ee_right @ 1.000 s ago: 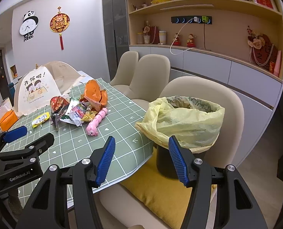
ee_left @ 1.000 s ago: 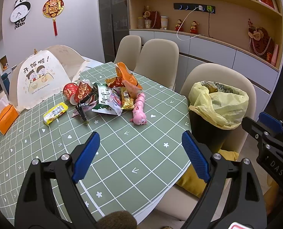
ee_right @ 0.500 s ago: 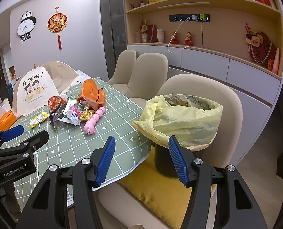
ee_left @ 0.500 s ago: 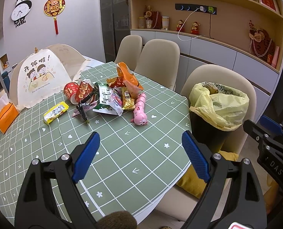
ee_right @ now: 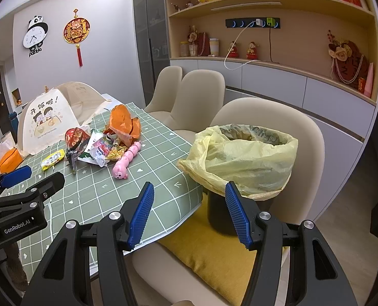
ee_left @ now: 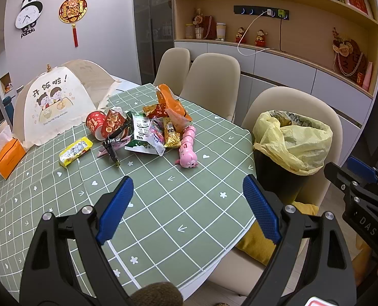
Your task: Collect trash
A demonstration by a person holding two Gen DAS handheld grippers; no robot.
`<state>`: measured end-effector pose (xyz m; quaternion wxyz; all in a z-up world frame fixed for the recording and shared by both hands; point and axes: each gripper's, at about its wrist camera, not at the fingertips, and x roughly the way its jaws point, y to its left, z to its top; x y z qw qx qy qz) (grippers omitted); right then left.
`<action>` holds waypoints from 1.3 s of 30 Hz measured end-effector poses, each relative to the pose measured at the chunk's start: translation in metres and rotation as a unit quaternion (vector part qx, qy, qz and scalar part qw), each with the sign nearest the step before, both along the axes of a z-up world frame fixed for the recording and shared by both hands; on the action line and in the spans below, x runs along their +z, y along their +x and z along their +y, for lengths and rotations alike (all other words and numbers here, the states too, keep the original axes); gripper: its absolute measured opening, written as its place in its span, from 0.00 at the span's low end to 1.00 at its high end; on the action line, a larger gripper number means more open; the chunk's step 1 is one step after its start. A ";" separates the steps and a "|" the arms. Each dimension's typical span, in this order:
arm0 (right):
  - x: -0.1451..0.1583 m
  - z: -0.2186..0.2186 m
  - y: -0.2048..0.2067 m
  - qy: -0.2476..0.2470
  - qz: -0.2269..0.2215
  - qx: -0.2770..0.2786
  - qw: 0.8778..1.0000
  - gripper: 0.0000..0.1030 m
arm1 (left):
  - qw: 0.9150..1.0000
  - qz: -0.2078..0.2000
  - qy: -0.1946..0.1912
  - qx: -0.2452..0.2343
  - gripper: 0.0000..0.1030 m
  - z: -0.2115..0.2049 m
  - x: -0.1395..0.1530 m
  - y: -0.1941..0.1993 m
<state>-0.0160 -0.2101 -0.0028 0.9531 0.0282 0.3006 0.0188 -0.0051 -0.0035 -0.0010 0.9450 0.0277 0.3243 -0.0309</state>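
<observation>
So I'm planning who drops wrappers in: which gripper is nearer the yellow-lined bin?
Right. The right gripper hangs open just in front of the bin; the left gripper is open over the table, with the bin off to its right.

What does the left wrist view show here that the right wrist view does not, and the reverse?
Only the left wrist view shows the whole red paper cup beside the wrappers. Only the right wrist view shows the black bin standing on the yellow cushion. Both share the wrapper pile, pink caterpillar toy, yellow bin bag, and the left gripper and right gripper, jaws open and empty.
</observation>
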 end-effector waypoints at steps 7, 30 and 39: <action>0.000 0.000 0.000 0.001 -0.001 -0.001 1.000 0.53 | 1.000 -0.004 0.000 0.001 0.81 -0.001 0.002 -0.001; 0.001 -0.002 0.002 -0.004 -0.005 -0.007 1.000 0.53 | 1.000 -0.006 0.001 0.002 0.81 -0.002 0.001 -0.002; 0.000 -0.001 0.005 -0.009 -0.005 -0.013 1.000 0.53 | 1.000 -0.004 -0.006 0.002 0.81 0.001 0.002 0.003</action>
